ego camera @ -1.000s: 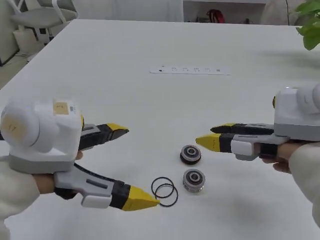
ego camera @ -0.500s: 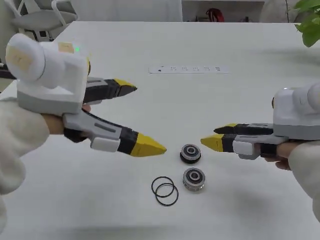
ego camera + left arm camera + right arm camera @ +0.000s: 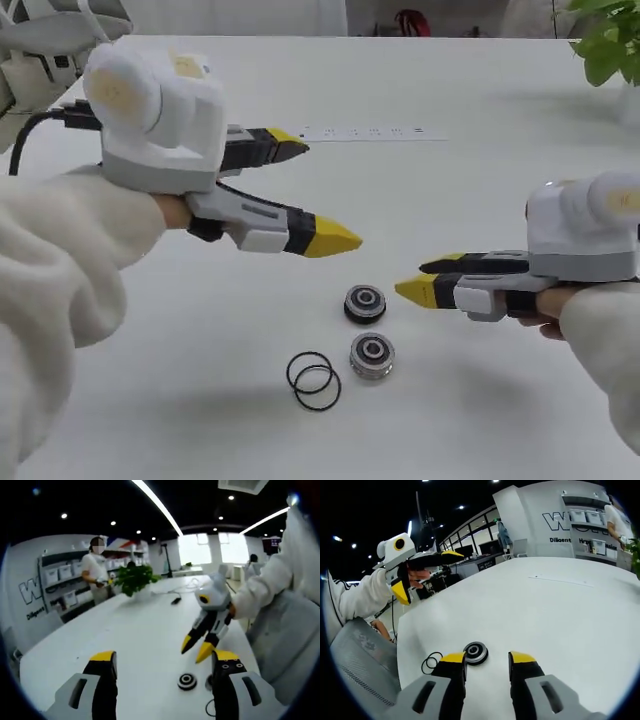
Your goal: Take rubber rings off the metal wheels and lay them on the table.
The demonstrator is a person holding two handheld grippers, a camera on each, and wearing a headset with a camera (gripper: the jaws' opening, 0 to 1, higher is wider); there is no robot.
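Observation:
Two small metal wheels lie on the white table. The farther wheel carries a black rubber ring. The nearer wheel looks bare metal. Two loose black rubber rings lie overlapping just left of it. My left gripper hangs open and empty, raised above the table to the upper left of the wheels. My right gripper is low over the table, open and empty, its tips just right of the farther wheel.
A white power strip lies further back on the table. A green plant stands at the far right edge. A black cable trails from my left gripper. A person stands by shelves beyond the table.
My left gripper has risen from beside the loose rings and moved up and away from them, still open. The right gripper has hardly moved.

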